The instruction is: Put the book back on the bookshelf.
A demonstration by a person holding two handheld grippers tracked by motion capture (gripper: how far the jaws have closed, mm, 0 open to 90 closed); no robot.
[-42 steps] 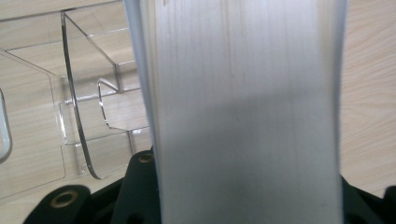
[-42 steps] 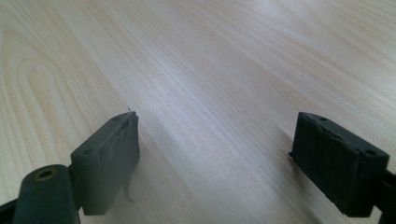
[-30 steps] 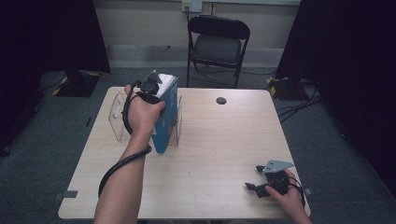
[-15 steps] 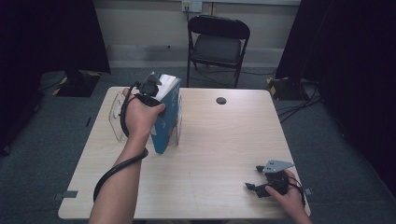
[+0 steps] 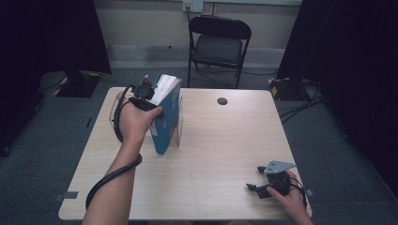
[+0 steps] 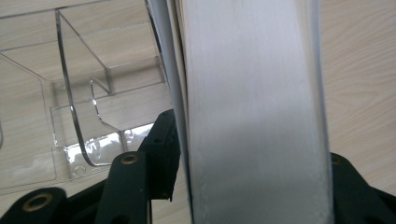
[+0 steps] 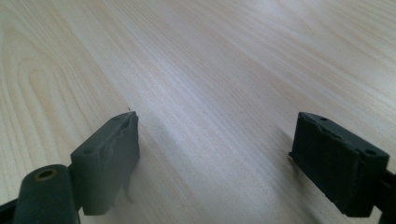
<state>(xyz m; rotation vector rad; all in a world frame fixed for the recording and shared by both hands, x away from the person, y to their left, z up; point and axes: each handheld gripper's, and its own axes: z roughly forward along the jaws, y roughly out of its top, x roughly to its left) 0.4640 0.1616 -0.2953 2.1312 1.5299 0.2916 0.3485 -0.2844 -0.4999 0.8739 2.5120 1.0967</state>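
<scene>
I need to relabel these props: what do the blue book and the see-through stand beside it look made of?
Blue book: seemingly paper pages under a smooth blue card or laminated cover; white page edges show on top. See-through stand: probably clear acrylic, glossy, with bright glints along its edges.

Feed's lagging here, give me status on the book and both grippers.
Left gripper at the top of the blue book, jaws just been opening, book between them. Book upright in clear stand. Right gripper open, on table. Nothing in the way.
</scene>
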